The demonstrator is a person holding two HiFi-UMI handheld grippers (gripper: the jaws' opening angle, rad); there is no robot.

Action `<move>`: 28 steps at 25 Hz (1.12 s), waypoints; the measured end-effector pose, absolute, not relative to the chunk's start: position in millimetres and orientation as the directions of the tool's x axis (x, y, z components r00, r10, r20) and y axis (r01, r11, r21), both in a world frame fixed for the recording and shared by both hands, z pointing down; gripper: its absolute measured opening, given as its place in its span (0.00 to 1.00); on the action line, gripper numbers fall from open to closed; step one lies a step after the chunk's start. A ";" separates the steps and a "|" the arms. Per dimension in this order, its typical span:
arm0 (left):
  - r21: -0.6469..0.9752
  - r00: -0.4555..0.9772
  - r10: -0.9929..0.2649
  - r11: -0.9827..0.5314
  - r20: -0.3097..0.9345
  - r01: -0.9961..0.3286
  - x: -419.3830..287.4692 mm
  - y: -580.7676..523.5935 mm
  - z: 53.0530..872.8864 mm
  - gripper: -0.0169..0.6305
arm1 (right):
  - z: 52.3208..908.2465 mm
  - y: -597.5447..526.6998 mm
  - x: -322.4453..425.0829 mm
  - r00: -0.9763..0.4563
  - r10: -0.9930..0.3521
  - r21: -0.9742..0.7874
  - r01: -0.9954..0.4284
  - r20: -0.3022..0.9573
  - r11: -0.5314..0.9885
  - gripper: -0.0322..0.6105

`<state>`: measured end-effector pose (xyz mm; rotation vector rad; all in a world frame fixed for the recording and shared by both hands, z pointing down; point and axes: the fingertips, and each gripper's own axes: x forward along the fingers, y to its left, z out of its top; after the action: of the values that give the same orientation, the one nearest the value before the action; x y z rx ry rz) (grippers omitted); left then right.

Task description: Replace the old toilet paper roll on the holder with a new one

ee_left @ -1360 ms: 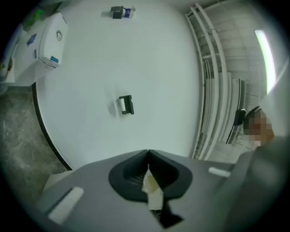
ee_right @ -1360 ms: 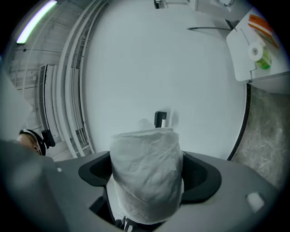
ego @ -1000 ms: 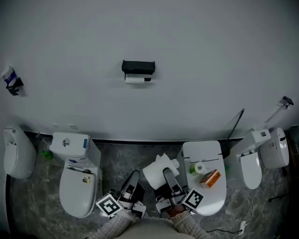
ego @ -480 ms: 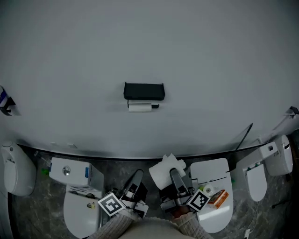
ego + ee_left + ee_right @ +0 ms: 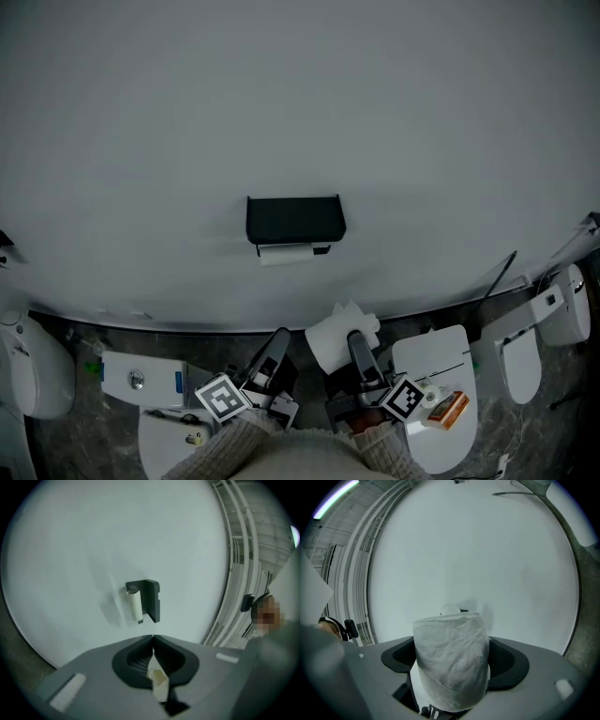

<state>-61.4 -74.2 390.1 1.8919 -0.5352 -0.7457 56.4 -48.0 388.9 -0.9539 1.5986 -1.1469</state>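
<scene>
A black holder (image 5: 295,218) hangs on the pale wall with the thin old roll (image 5: 286,252) under it. In the left gripper view the holder (image 5: 152,600) and old roll (image 5: 135,604) lie straight ahead, still at a distance. My left gripper (image 5: 280,339) is shut and holds none of the task's things; a small pale scrap (image 5: 157,678) sits in its jaw gap. My right gripper (image 5: 357,344) is shut on the full white new roll (image 5: 330,343). That new roll (image 5: 451,660) fills the right gripper view and hides most of the holder (image 5: 462,610).
Below left stands a toilet with its tank (image 5: 141,380). At lower right a closed toilet lid (image 5: 433,360) carries an orange box (image 5: 448,410) and a small roll (image 5: 430,398). Another toilet (image 5: 523,354) and a urinal (image 5: 36,377) flank them on dark stone floor.
Both grippers have moved forward towards the wall, the right one still carrying the new roll. The holder now looks larger and sits lower in the head view; the toilets have slid down the frame.
</scene>
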 end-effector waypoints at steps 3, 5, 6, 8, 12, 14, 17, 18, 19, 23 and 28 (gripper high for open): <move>0.921 0.714 -0.653 -0.388 -0.254 -0.026 -55.6 -89.2 395.1 0.04 | 396.4 -57.3 65.7 -0.256 -0.943 -0.968 -0.078 -0.214 0.240 0.74; 0.922 0.717 -0.650 -0.385 -0.251 -0.027 -51.3 -96.5 395.8 0.04 | 397.2 -64.8 70.8 -0.252 -0.944 -0.968 -0.079 -0.213 0.239 0.74; 0.922 0.718 -0.649 -0.387 -0.252 -0.026 -49.2 -100.0 394.9 0.04 | 396.9 -69.2 72.7 -0.252 -0.944 -0.968 -0.077 -0.214 0.240 0.74; 0.920 0.712 -0.653 -0.392 -0.259 -0.025 -46.8 -106.9 391.8 0.04 | 396.0 -77.6 75.3 -0.260 -0.942 -0.968 -0.071 -0.213 0.239 0.74; 0.919 0.692 -0.669 -0.395 -0.271 -0.023 -42.0 -120.8 386.2 0.04 | 390.7 -91.3 80.0 -0.285 -0.935 -0.968 -0.077 -0.209 0.240 0.74; 0.919 0.685 -0.674 -0.394 -0.276 -0.018 -39.4 -126.7 385.1 0.04 | 389.4 -97.4 82.7 -0.290 -0.934 -0.969 -0.072 -0.208 0.238 0.74; 0.919 0.670 -0.686 -0.394 -0.284 -0.014 -39.5 -135.9 386.1 0.04 | 390.5 -104.8 85.3 -0.294 -0.934 -0.970 -0.067 -0.205 0.234 0.74; 0.919 0.666 -0.689 -0.394 -0.287 -0.012 -39.6 -139.3 386.6 0.05 | 391.5 -107.2 86.2 -0.295 -0.934 -0.971 -0.066 -0.202 0.231 0.74; 0.919 0.664 -0.690 -0.394 -0.289 -0.009 -39.0 -142.5 386.9 0.05 | 392.2 -109.5 87.1 -0.295 -0.934 -0.972 -0.063 -0.199 0.227 0.74; 0.927 0.661 -0.694 -0.375 -0.285 0.007 -35.4 -154.5 390.2 0.12 | 395.0 -117.6 89.7 -0.300 -0.935 -0.975 -0.060 -0.189 0.216 0.74; 0.932 0.642 -0.711 -0.362 -0.288 0.018 -35.6 -171.5 391.0 0.23 | 399.5 -124.6 94.6 -0.293 -0.941 -0.979 -0.062 -0.170 0.197 0.74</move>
<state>-35.6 -171.5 391.0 1.7909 -0.5584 -0.8501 94.6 -124.6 399.5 -0.9807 1.5709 -1.2281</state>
